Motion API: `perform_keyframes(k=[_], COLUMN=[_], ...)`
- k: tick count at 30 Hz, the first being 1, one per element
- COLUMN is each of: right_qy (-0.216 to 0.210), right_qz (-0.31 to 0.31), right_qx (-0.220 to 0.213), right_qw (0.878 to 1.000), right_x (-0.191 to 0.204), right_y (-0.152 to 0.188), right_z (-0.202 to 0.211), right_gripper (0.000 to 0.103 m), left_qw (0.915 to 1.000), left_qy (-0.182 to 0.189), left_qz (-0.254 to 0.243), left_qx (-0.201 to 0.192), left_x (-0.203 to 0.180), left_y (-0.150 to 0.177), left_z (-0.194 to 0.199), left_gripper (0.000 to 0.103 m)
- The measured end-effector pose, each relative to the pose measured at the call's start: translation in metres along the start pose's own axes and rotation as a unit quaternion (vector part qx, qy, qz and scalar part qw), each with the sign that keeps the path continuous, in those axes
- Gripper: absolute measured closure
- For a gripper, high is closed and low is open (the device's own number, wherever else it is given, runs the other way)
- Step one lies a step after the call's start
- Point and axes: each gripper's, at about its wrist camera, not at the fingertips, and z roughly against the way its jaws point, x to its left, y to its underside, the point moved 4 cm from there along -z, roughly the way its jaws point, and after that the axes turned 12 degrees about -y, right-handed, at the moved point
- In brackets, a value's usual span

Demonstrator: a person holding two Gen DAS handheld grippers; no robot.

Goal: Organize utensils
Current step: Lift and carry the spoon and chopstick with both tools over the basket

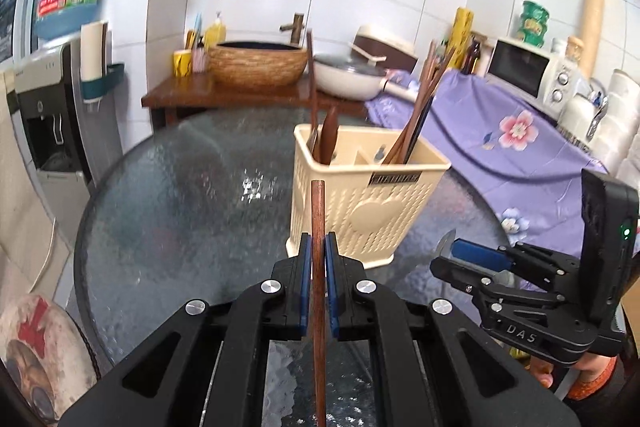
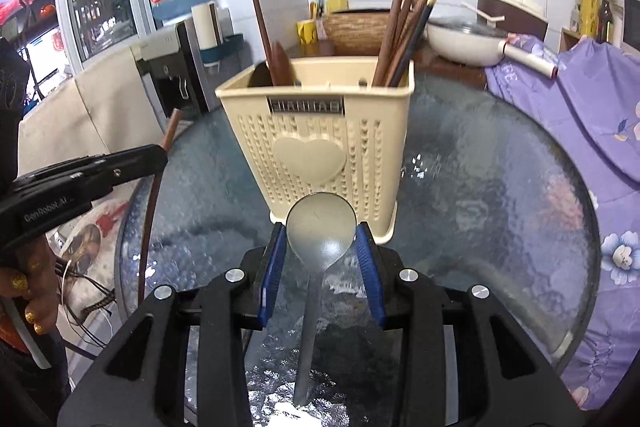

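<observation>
A: Left wrist view. What does the left gripper (image 1: 319,247) hold?

B: Its blue pads are closed on a single reddish-brown wooden chopstick (image 1: 318,211), a slim round rod that stands nearly upright between them, tip above the pads, shaft running down past the black linkage.

A: And the right gripper (image 2: 321,233)?

B: Its pads clamp the rim of a dull grey metal spoon (image 2: 321,227) on both sides. The bowl is oval and smooth, the flat handle trails back beneath the jaws.

A: Where is the holder?

B: The cream plastic utensil caddy (image 2: 316,131) stands on the round glass table (image 2: 500,195), whose surface is pebbled and dark. The caddy's walls are perforated in rows, with a raised heart on the front and a small label above it. Inner partitions divide it.

A: Contents?

B: A bundle of wooden chopsticks (image 2: 404,27) leans in the right compartment; a brown wooden utensil (image 2: 280,65) and one long stick sit in the left.

A: Surroundings?

B: A purple floral cloth (image 2: 592,115) lies beside the table.
</observation>
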Motion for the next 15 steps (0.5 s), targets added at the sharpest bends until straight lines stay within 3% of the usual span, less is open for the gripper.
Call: perform_keyframes(k=[15], right_qy=[-0.012], right_qz=[0.013], right_qx=[-0.021], right_qw=[1.000], right_x=[0.011], right_y=[-0.014], right_z=[0.026], right_gripper=[0.067], left_qw=[0.9985], left_qy=[0.017], left_qz=[-0.016], left_qx=[-0.049], left_x=[-0.010], left_y=[-0.017], left_z=[0.042], left_gripper=[0.096])
